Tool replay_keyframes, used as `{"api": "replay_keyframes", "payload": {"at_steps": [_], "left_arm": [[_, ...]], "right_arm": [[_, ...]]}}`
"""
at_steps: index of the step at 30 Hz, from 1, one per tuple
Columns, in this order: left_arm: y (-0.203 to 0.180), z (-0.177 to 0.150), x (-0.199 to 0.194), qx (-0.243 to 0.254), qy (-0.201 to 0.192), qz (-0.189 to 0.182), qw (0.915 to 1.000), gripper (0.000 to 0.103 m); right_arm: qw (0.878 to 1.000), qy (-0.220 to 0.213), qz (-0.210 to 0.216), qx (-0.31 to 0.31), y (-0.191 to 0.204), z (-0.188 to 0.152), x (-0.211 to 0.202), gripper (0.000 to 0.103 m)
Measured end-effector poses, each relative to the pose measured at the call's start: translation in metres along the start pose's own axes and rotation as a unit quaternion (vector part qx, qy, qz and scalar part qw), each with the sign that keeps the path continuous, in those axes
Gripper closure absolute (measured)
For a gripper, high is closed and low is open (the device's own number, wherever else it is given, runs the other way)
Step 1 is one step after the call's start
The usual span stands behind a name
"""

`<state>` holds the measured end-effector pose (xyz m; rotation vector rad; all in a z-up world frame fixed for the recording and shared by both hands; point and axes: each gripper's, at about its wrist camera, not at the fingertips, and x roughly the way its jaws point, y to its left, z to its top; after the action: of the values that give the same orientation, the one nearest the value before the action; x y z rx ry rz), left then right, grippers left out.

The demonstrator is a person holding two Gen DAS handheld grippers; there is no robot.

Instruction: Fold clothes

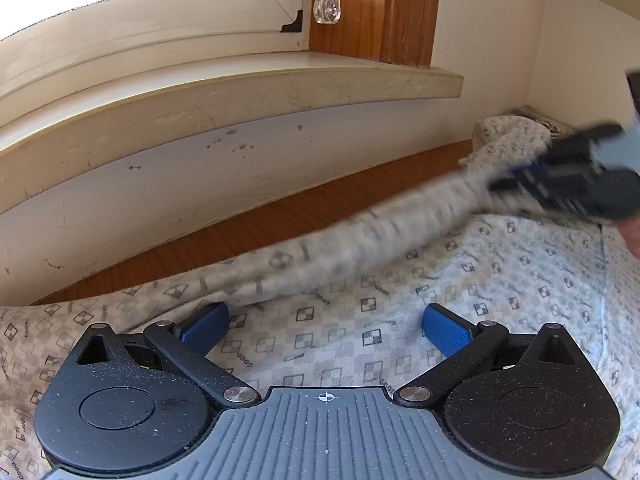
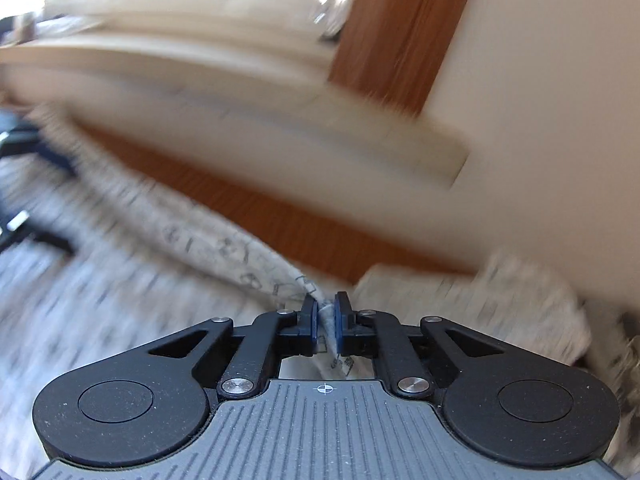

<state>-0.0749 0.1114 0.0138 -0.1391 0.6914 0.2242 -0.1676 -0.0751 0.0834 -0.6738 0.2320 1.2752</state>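
A pale patterned garment (image 1: 400, 320) with small checkered squares lies spread over the wooden surface. My left gripper (image 1: 326, 320) hovers low over it, its blue pads wide apart with only flat cloth between them. In the left wrist view my right gripper (image 1: 516, 184) is at the right, blurred, pulling a long strip of the garment (image 1: 360, 240), likely a sleeve, up off the cloth. The right wrist view is blurred, but my right gripper (image 2: 326, 312) is shut on a pinched fold of the garment (image 2: 256, 264). The left gripper's dark body (image 2: 24, 184) shows at the far left.
A wide beige window sill (image 1: 240, 92) and white wall run close behind the wooden surface (image 1: 280, 216). A wooden frame (image 1: 376, 8) with a clear plastic clip stands by the window. More patterned cloth (image 1: 508, 132) is bunched at the far right corner.
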Motion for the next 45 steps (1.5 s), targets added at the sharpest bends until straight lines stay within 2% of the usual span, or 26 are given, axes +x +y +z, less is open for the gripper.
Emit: {"api": "replay_keyframes", "payload": {"at_steps": [5,8,9,10,12,16,21,24,25,26,29,31,33,34,35,38,42,44,45], "left_arm": [[0.002,-0.001,-0.001,-0.001,-0.001,-0.003,1.0,0.0],[0.003,-0.001,-0.001,0.0,-0.001,-0.003,1.0,0.0],[0.004,-0.001,-0.002,0.0,-0.001,-0.003,1.0,0.0],[0.004,-0.001,-0.002,-0.001,-0.001,-0.004,1.0,0.0],[0.006,-0.001,-0.002,-0.006,-0.003,-0.006,1.0,0.0],[0.012,-0.002,-0.005,-0.022,-0.008,-0.01,0.9997,0.0],[0.027,-0.004,-0.016,-0.045,-0.035,-0.016,0.9982,0.002],[0.047,0.001,-0.03,-0.048,-0.055,-0.03,0.9969,0.025],[0.056,0.004,-0.03,-0.053,-0.051,-0.033,0.9967,0.039],[0.064,0.008,-0.028,-0.06,-0.048,-0.034,0.9964,0.047],[0.075,0.018,-0.021,-0.039,-0.046,-0.021,0.998,0.051],[0.073,0.024,-0.012,-0.007,-0.036,-0.011,0.9993,0.051],[0.072,0.029,-0.001,0.011,-0.023,-0.024,0.9994,0.053],[0.073,0.03,0.004,0.014,-0.018,-0.029,0.9993,0.069],[0.073,0.032,0.007,0.017,-0.016,-0.035,0.9991,0.08],[0.072,0.036,0.016,0.034,-0.011,-0.047,0.9983,0.08],[0.066,0.039,0.027,0.057,-0.007,-0.033,0.9978,0.079],[0.064,0.038,0.029,0.064,-0.006,-0.025,0.9976,0.057],[0.063,0.037,0.03,0.068,-0.005,-0.02,0.9974,0.052]], "right_arm": [[0.994,-0.075,-0.083,-0.022,0.013,0.025,0.018,0.095],[0.994,-0.046,-0.085,-0.04,0.027,0.024,0.041,0.089],[0.995,-0.032,-0.078,-0.043,0.03,0.021,0.046,0.076],[0.996,-0.02,-0.071,-0.042,0.032,0.019,0.048,0.053],[0.997,-0.018,-0.067,-0.032,0.031,0.015,0.043,0.035],[0.998,-0.036,-0.047,0.005,0.022,0.009,0.013,0.033],[0.997,-0.001,0.037,0.071,0.006,-0.012,-0.01,0.034],[0.996,0.004,0.043,0.075,0.009,-0.025,-0.014,0.031],[0.996,0.005,0.042,0.075,0.009,-0.028,-0.015,0.03],[0.996,0.006,0.041,0.076,0.009,-0.03,-0.013,0.029],[0.995,0.009,0.046,0.084,0.009,-0.036,-0.005,0.027],[0.995,0.01,0.051,0.086,0.009,-0.039,-0.003,0.024],[0.994,0.012,0.058,0.09,0.006,-0.041,-0.002,0.023],[0.994,0.013,0.062,0.093,0.004,-0.042,-0.002,0.023],[0.993,0.014,0.065,0.096,0.003,-0.042,-0.002,0.023],[0.992,0.015,0.071,0.1,0.001,-0.042,-0.001,0.023],[0.993,0.011,0.076,0.086,0.005,-0.041,-0.003,0.023],[0.994,0.009,0.08,0.078,0.007,-0.041,-0.004,0.023],[0.994,0.008,0.081,0.077,0.008,-0.041,-0.004,0.023]]}}
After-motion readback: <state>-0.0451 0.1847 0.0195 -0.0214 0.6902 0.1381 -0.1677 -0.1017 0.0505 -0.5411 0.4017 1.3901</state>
